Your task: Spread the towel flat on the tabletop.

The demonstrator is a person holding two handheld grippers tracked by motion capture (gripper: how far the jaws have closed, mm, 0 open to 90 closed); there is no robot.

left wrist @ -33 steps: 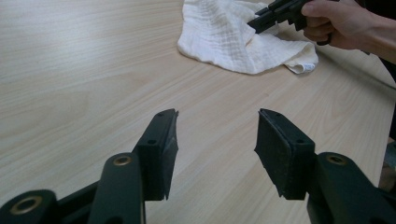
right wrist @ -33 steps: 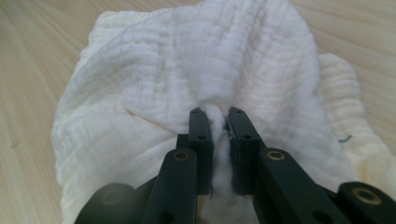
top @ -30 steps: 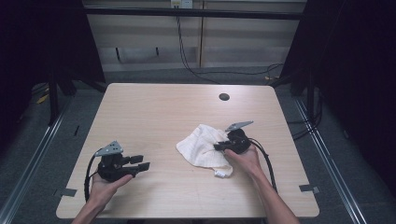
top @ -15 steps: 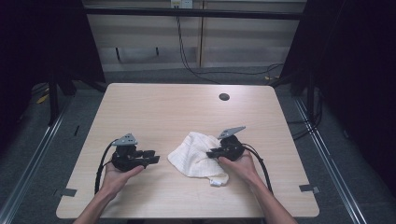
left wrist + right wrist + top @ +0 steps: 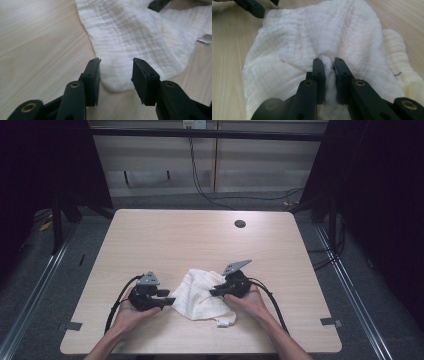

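Right claw is clamping a cloth fold | left claw, just been opening, is straddling the near edge ungripped | second grasp and spreading on tabletop pending

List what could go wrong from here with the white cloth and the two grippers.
1. The left gripper stands open over a rounded edge of the white cloth; closing now may catch only a thin lip that slips out.
2. The right gripper pinches a bunched fold; pulling may drag the whole cloth across the table rather than spread it.
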